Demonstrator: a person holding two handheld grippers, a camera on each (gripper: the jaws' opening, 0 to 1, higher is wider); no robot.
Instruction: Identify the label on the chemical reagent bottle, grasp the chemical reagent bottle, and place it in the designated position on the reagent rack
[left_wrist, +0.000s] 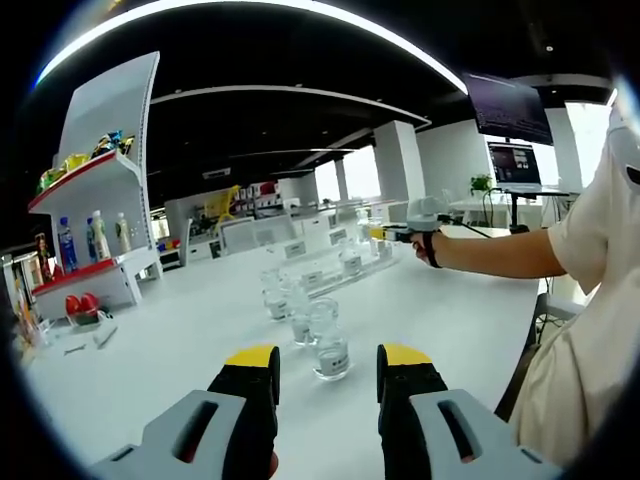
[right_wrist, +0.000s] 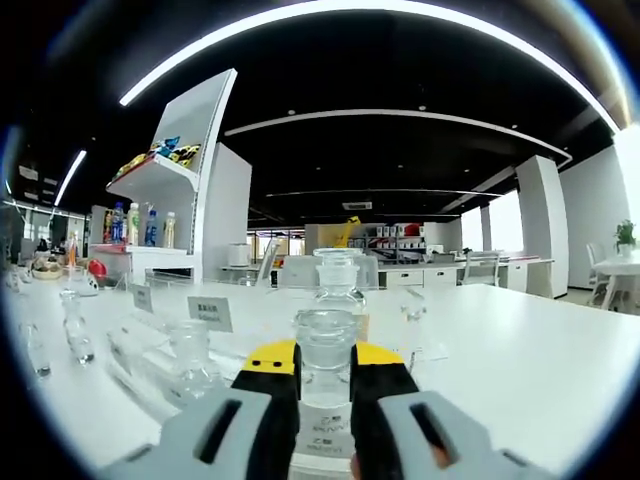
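1. Reagent bottle (right_wrist: 326, 375), clear glass, white label, stands lower centre of the right gripper view, pinched between the right gripper's (right_wrist: 325, 372) yellow-tipped jaws.
2. Left gripper view: left gripper (left_wrist: 327, 372) jaws spread, nothing between them; loose bottles (left_wrist: 328, 345) cluster on the white table (left_wrist: 180, 340) just above the tips.
3. Same view, right of centre: a person's outstretched arm (left_wrist: 495, 252).
4. Display shelf (left_wrist: 95, 190) upper left in both views.

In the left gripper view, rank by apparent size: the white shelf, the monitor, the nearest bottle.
1. White shelf
2. Monitor
3. Nearest bottle
These are apparent sizes only; the bottle is much nearer to the camera.
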